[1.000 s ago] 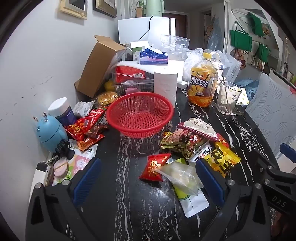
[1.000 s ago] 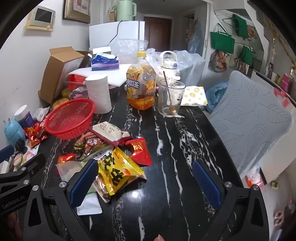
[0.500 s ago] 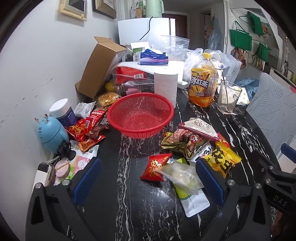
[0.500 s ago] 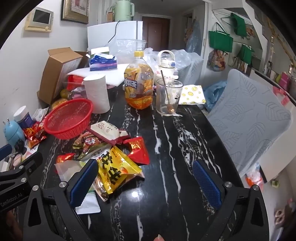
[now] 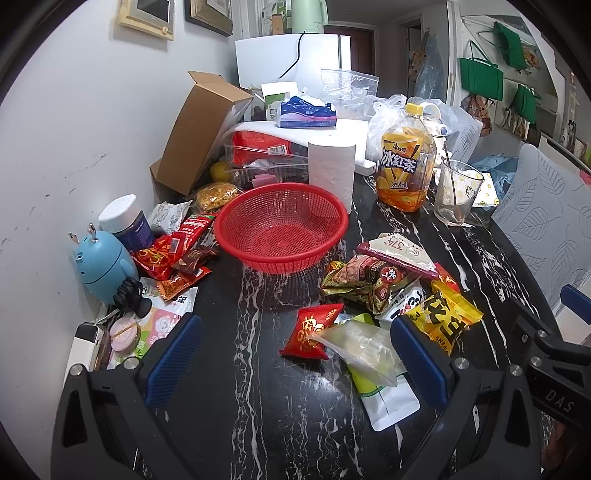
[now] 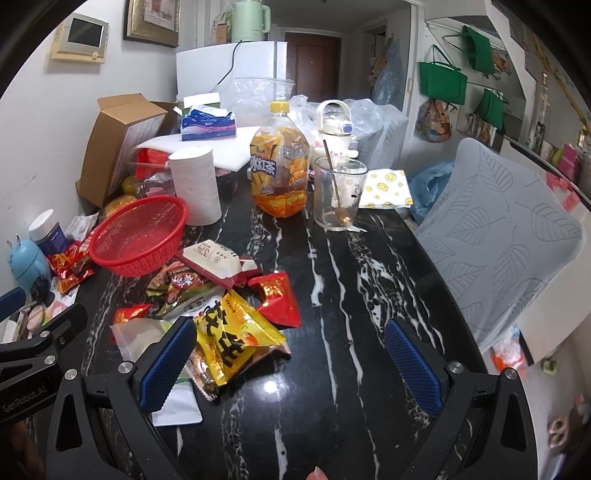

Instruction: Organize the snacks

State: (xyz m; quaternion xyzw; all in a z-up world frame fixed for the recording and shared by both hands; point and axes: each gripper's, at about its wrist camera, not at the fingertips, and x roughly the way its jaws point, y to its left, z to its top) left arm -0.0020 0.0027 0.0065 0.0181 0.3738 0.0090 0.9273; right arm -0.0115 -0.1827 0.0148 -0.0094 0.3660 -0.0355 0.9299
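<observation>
A white-and-green pouch [image 5: 388, 397] lay half buried under a clear bag [image 5: 360, 345] at five o'clock from the red basket [image 5: 280, 230]. At nine o'clock, small packets' print was unreadable. A fingertip [image 6: 318, 474] was cropped below.

I face a black counter [image 6: 343, 295] veined with white, set against a pale wall [image 5: 74, 129] at the left of the frame. Framed pictures [image 6: 153, 22] hang at the upper left. A white fridge [image 6: 229, 70] stands at the back beside a dark door [image 6: 312, 62]. Green bags [image 6: 441, 81] hang at the upper right above a grey chair [image 6: 498, 229].
</observation>
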